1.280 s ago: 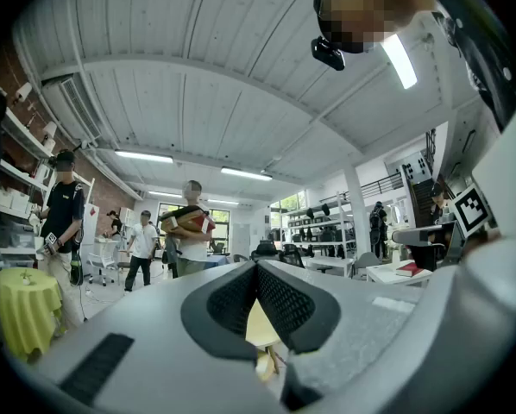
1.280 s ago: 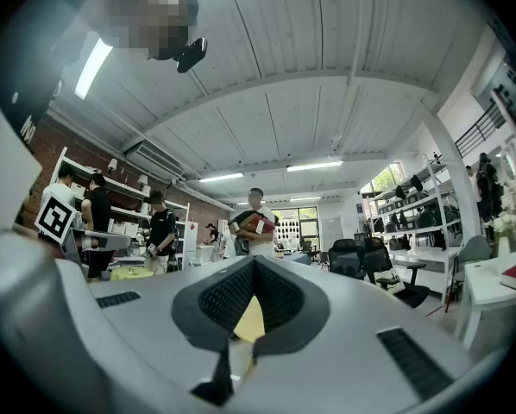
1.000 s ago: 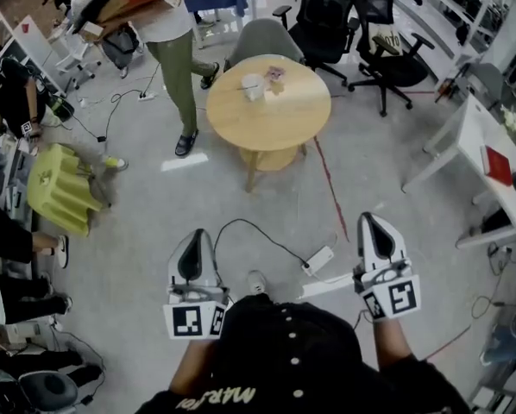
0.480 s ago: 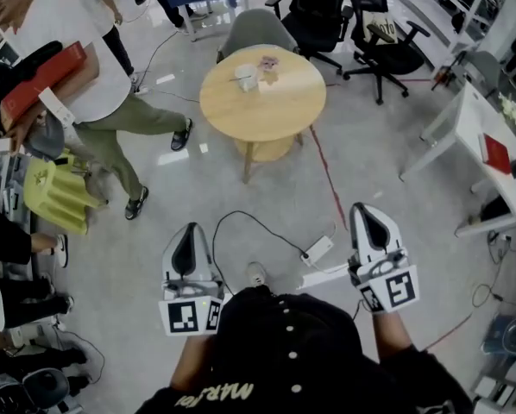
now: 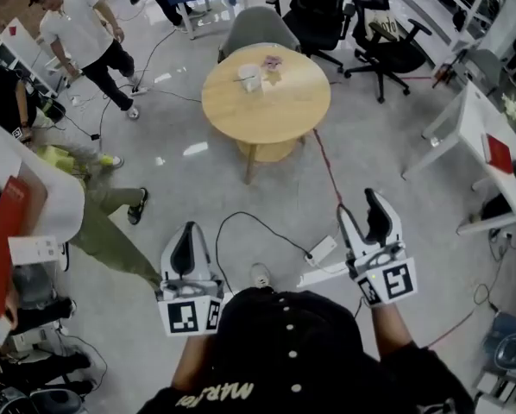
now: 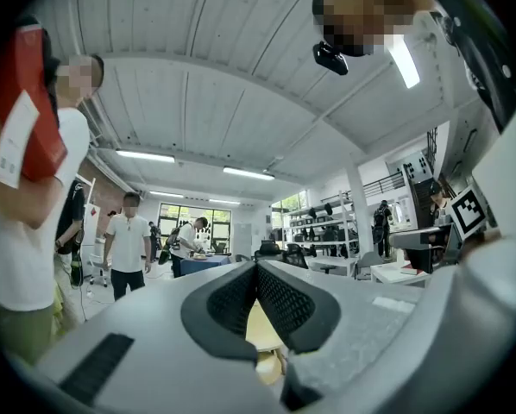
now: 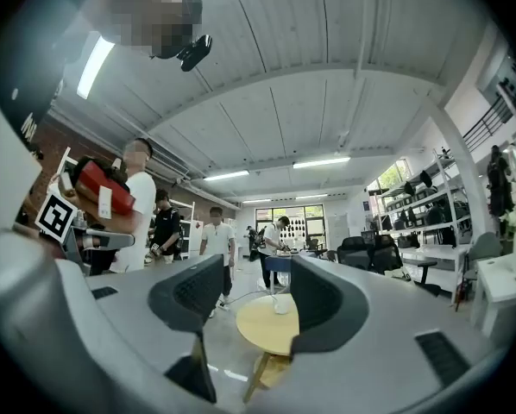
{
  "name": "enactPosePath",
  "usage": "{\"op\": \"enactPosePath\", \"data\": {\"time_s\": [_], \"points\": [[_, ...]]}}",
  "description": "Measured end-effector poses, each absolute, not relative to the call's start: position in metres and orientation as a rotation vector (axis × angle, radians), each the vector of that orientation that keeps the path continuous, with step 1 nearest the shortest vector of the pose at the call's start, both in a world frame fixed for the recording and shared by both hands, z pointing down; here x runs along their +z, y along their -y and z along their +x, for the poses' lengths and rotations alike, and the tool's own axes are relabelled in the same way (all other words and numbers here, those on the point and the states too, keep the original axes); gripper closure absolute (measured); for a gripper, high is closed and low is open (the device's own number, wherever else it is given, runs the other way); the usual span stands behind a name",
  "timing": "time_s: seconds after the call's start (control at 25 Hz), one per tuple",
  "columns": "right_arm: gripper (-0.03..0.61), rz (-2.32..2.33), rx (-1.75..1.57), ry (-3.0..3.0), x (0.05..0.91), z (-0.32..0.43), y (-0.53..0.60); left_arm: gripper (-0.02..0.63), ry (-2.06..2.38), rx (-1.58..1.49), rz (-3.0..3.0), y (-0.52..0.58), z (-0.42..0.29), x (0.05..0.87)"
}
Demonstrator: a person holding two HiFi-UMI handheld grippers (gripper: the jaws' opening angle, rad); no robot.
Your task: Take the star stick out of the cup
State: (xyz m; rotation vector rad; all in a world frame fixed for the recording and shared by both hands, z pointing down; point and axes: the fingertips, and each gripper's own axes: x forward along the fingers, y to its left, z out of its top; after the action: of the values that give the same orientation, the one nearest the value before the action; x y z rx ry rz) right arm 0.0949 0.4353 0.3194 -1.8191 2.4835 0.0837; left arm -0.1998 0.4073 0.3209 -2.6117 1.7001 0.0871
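1. A round wooden desk (image 5: 267, 106) stands on the grey floor, well ahead of both grippers
2. A white cup (image 5: 249, 78) stands on the desk near its far edge, and a small pink thing (image 5: 273, 64) lies just to the right of it; the star stick is too small to make out, so I cannot tell whether it is in the cup
3. The left gripper (image 5: 189, 231) is held level on the near left of the desk, well apart from it; its jaws are closed, pad against pad, with nothing between them
4. The right gripper (image 5: 360, 207) is held level on the near right of the desk, also well apart from it; its jaws have just been opening and now stand wide apart and empty, and the right gripper view shows the desk and cup far off through the gap
5. A grey chair (image 5: 258, 31) sits at the far side of the desk
6. A white power strip (image 5: 320, 250) lies on the floor between the desk and the right gripper
7. A person in a white shirt (image 5: 81, 33) walks at the far left of the desk
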Motion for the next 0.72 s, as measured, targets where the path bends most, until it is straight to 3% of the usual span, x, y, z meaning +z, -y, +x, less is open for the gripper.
{"op": "enactPosePath", "data": {"time_s": [0.72], "points": [[0.345, -1.932, 0.090, -2.390, 0.324, 0.066, -0.353, 0.617, -1.635, 0.080, -2.660, -0.308, -0.252, 0.340]]}}
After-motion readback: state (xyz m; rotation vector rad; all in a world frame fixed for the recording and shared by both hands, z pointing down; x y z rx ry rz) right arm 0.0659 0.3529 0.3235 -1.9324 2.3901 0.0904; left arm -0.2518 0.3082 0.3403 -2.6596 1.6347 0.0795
